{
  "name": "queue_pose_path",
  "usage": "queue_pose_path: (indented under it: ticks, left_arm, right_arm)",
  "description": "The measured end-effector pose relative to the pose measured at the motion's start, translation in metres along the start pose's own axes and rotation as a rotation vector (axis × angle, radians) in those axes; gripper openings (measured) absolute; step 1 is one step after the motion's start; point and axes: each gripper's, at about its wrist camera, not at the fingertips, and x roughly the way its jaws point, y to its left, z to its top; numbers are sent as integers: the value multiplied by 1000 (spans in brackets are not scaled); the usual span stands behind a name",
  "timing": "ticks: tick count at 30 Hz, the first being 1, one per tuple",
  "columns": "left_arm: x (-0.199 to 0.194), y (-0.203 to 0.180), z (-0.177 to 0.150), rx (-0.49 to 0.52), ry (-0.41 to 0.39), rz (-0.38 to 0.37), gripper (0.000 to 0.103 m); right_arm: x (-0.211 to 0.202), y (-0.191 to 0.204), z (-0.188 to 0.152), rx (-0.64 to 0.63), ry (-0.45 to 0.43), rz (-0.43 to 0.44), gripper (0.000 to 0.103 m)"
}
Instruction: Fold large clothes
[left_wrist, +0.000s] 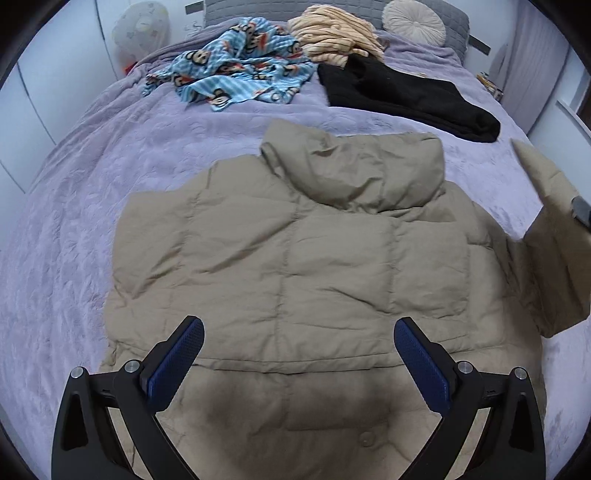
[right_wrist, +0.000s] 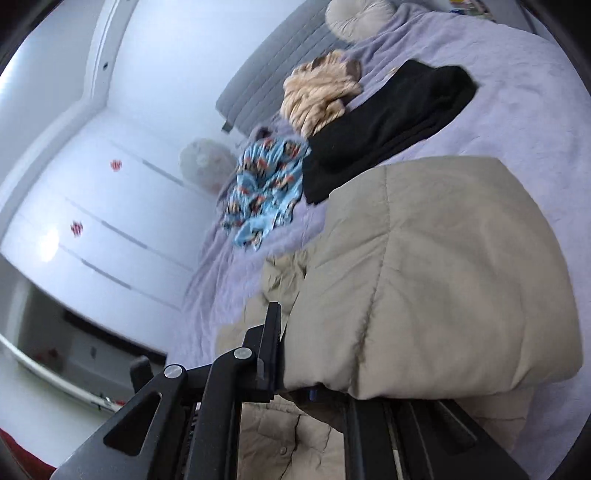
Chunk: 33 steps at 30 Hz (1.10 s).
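1. The beige quilted puffer jacket lies flat on the lilac plush bedspread, hood toward the headboard.
2. It looks light, puffy and rather slippery; I judge that cuffs and hems are the best places to grip.
3. The right gripper is clamped on the jacket's sleeve, lifted off the bed.
4. The left gripper is wide and empty above the hem.
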Motion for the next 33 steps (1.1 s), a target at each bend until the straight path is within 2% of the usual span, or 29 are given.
queue_pose_path:
  ticks: [3, 6, 12, 15, 17, 18, 19, 21, 23, 26, 29, 31, 33]
  left_arm:
    - [8, 23, -5, -17, 0, 29, 103]
    - [16, 37, -8, -16, -2, 40, 103]
    - [38, 45, -9, -30, 40, -3, 103]
    - [42, 38, -6, -20, 39, -33, 103]
    - [42, 33, -3, -7, 33, -49, 103]
    - [43, 31, -1, 0, 32, -58, 103]
    - [43, 30, 1, 5, 29, -65, 103]
    - [44, 31, 5, 8, 25, -77, 103]
    - [44, 34, 9, 4, 17, -74, 103]
    - [45, 46, 14, -35, 10, -86, 103]
    - [45, 60, 15, -77, 9, -118, 103]
    - [42, 70, 15, -97, -4, -145, 103]
    - [37, 81, 16, -124, -24, -197, 103]
  right_arm:
    - [64, 14, -31, -25, 129, -34, 13]
    - [109, -2, -57, 10, 216, -95, 13]
    - [148, -47, -73, 176, 287, -179, 13]
    - [146, -51, -71, 209, 303, -183, 15]
    - [133, -42, -68, 204, 311, -191, 25]
    - [123, -35, -67, 202, 304, -187, 40]
    - [111, -26, -66, 195, 287, -174, 60]
    - [86, -17, -63, 183, 231, -178, 74]
    - [70, -16, -62, 207, 179, -194, 75]
    - [40, -39, -64, 343, 85, -196, 75]
    - [31, -59, -57, 444, 15, -178, 72]
    - [33, -59, -48, 444, -25, -187, 24]
    - [41, -45, -40, 376, -22, -188, 19]
